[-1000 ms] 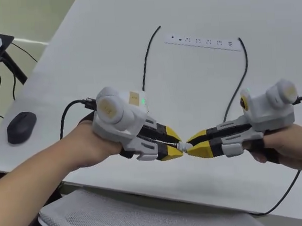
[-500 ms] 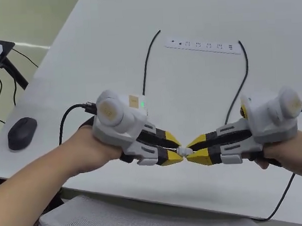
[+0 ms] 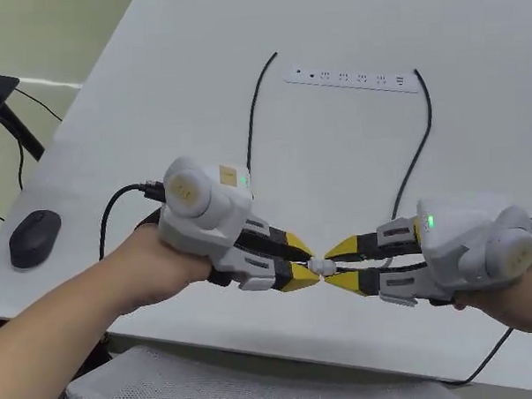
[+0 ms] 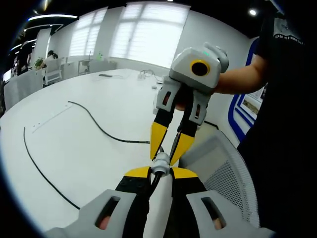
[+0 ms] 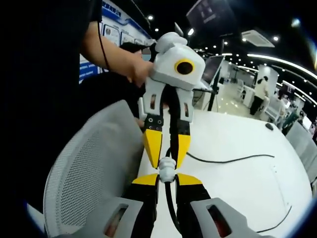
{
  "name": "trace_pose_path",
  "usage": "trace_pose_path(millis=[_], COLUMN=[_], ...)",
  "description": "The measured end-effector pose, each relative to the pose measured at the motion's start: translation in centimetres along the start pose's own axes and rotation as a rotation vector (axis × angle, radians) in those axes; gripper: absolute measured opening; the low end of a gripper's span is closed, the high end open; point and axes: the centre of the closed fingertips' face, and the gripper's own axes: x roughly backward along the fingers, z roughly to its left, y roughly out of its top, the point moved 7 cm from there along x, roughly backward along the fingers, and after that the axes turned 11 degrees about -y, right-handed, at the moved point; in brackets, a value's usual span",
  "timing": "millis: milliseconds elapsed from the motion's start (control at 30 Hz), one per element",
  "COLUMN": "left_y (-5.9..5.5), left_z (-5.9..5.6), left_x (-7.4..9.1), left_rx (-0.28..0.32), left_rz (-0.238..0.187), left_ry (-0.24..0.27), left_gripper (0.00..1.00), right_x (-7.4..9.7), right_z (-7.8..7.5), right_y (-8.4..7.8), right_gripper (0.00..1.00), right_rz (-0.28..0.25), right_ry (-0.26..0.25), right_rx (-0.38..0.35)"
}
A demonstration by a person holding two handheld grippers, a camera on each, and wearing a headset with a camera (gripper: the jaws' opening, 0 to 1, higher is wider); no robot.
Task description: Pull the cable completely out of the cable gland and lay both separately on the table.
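White table (image 3: 353,160), and I'm working in the air just over its near edge. Grippers meet tip to tip: left gripper (image 3: 308,271) pinched narrow on the cable (image 5: 170,197), right gripper (image 3: 332,265) clamped on the cable gland (image 3: 320,268) (best read, the tips crowd it). Gland sits dead between them, long axis in line with both sets of jaws, cable not out yet. Next pull should go straight apart along that line.

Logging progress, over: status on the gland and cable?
Left tongs and right tongs both shut on cable gland, tip to tip. Cable not yet out, trailing between right tongs. Power strip far behind.
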Motion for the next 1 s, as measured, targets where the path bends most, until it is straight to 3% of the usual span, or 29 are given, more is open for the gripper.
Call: trace_pose_path(millis=[133, 367, 633, 767, 833, 867, 1000], left_y=[0.1, 0.3, 0.4, 0.5, 0.5, 0.5, 0.7], left_z=[0.0, -0.2, -0.7, -0.8, -0.8, -0.8, -1.0], left_x=[0.0, -0.1, 0.1, 0.4, 0.5, 0.6, 0.9], left_rx=[0.002, -0.01, -0.028, -0.048, -0.045, -0.042, -0.041], left_rz=[-0.006, -0.01, -0.005, -0.011, -0.011, -0.011, -0.018], left_ry=[0.001, 0.009, 0.018, 0.029, 0.032, 0.038, 0.047], left_gripper=[0.15, 0.15, 0.15, 0.15, 0.15, 0.15, 0.15], right_x=[0.2, 0.3, 1.0, 1.7, 1.9, 2.2, 2.6], right_z=[-0.3, -0.2, -0.2, -0.3, -0.8, -0.4, -0.4], right_y=[-0.2, 0.0, 0.3, -0.2, -0.2, -0.2, 0.0], right_gripper=[0.08, 0.09, 0.15, 0.22, 0.29, 0.31, 0.3], right_rz=[-0.007, -0.008, -0.027, 0.042, 0.027, 0.031, 0.046], right_ry=[0.007, 0.004, -0.031, -0.085, -0.151, -0.155, -0.228], right_rx=[-0.043, -0.047, -0.12, -0.206, -0.171, -0.18, -0.151])
